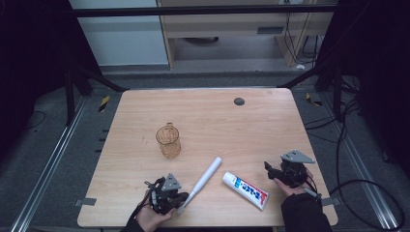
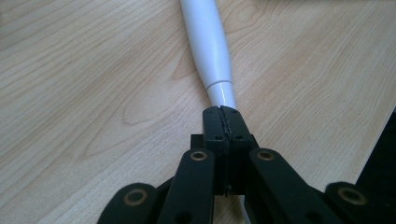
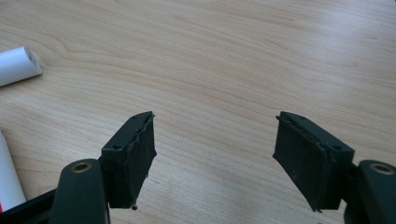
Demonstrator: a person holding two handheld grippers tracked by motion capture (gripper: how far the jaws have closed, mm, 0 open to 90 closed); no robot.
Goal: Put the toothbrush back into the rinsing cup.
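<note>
A white toothbrush-like handle (image 1: 205, 178) lies slanted on the wooden table (image 1: 217, 111) near the front edge. My left gripper (image 1: 183, 199) is at its thin lower end. In the left gripper view the jaws (image 2: 223, 122) stand closed together on the narrow neck, and the thick white body (image 2: 208, 42) runs away from them. A white toothpaste tube (image 1: 245, 190) with blue and red print lies to the right. Beyond it my right gripper (image 1: 269, 169) rests low, its jaws (image 3: 215, 154) wide apart over bare wood.
An amber glass mug (image 1: 168, 141) stands upright left of the table's middle. A small dark disc (image 1: 239, 101) sits near the far edge. In the right gripper view the handle's blunt end (image 3: 16, 65) and the tube's white cap (image 3: 7, 172) lie at the left.
</note>
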